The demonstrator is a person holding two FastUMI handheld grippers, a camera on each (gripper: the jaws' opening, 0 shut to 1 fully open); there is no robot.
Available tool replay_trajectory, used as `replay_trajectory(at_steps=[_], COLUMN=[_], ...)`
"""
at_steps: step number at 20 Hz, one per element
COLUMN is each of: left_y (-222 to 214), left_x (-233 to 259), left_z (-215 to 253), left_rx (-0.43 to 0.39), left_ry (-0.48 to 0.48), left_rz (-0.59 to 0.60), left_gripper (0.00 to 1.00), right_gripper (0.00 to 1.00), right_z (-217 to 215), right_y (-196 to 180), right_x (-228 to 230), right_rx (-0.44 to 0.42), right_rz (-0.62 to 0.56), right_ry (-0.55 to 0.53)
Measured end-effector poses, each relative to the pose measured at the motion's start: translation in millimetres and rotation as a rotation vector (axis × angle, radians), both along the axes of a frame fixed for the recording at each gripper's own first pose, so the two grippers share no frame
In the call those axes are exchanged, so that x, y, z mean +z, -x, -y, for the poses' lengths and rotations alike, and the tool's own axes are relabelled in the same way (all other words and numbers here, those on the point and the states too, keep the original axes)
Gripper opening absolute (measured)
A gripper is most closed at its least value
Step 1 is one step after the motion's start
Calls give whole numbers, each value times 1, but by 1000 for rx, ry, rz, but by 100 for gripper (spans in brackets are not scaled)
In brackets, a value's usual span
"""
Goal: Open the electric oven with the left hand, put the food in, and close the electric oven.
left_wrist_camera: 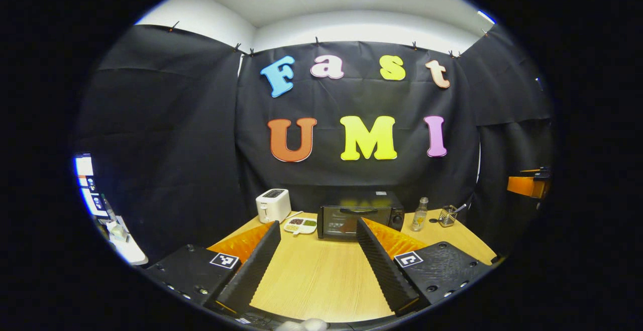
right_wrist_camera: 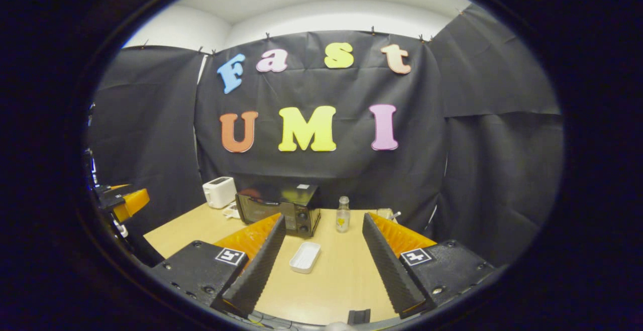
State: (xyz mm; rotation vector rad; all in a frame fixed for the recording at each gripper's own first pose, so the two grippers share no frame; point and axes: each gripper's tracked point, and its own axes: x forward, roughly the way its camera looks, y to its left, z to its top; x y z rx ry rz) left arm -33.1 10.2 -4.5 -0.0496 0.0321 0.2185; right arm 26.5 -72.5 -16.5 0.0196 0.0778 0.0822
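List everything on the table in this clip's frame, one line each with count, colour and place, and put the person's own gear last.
Table: one, light wood, under everything.
Electric oven: one, black, door shut, at the back by the cloth wall.
Toaster: one, white, left of the oven.
Divided plate: one, white with food, between toaster and oven.
Bottle: one, clear, right of the oven.
Wire holder: one, dark, right of the bottle.
Small tray: one, white, empty, in front of the oven.
Left gripper: one, jaws apart, above the near table facing the oven.
Right gripper: one, jaws apart, above the small tray.
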Motion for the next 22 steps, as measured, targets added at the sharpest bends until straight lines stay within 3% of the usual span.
replay_trajectory(at_steps=[8,22], left_y=[19,11], left_x=[11,4], left_z=[0,-22], left_rx=[-3,-45], left_ry=[24,7], left_rz=[14,5], left_gripper=[96,96], right_gripper=[98,96], right_z=[-20,-39], right_y=[12,15], right_x=[12,8], right_rx=[36,-20], right_rz=[20,0], right_ry=[19,1])
